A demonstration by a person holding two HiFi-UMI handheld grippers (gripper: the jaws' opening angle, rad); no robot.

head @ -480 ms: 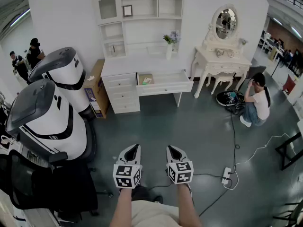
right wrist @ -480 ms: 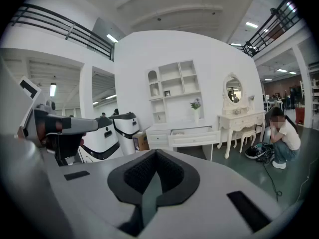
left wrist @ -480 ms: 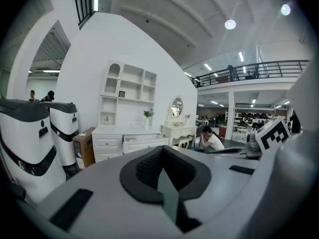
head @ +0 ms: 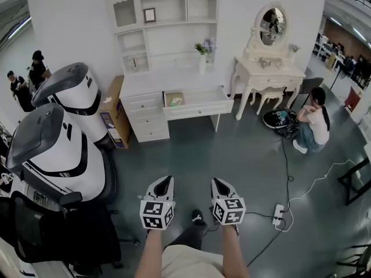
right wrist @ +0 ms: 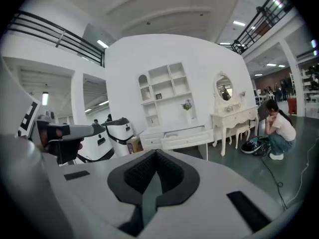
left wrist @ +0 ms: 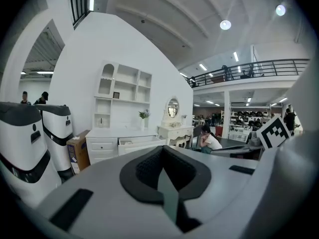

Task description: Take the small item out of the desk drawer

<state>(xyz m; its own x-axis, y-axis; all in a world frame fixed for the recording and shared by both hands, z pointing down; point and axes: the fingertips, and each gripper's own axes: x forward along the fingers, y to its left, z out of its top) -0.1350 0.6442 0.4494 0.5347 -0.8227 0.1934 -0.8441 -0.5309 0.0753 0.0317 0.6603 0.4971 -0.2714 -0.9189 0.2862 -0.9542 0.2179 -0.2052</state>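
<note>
Far ahead in the head view a white desk (head: pixel 152 84) stands against the wall with its wide drawer (head: pixel 200 109) pulled out. A small tan item (head: pixel 174 100) lies at the drawer's left end. My left gripper (head: pixel 164 182) and right gripper (head: pixel 218 183) hover side by side over the grey floor, well short of the desk. Both are shut with nothing between the jaws. The left gripper view shows its gripper (left wrist: pixel 162 151) aimed toward the open drawer (left wrist: pixel 142 142). The right gripper view shows its gripper (right wrist: pixel 155 153) facing the same drawer (right wrist: pixel 184 136).
Two large white machines (head: pixel 58 146) and a black chair (head: pixel 55 236) crowd the left. A cardboard box (head: pixel 113 112) sits beside the desk. A white vanity table (head: pixel 266 71) stands right, with a person crouching (head: pixel 310 123) near a bag. A power strip (head: pixel 279 214) and cables lie on the floor.
A shoe has come into view between my arms. The right gripper has drifted slightly right. The desk has shifted a little left in the head view.
</note>
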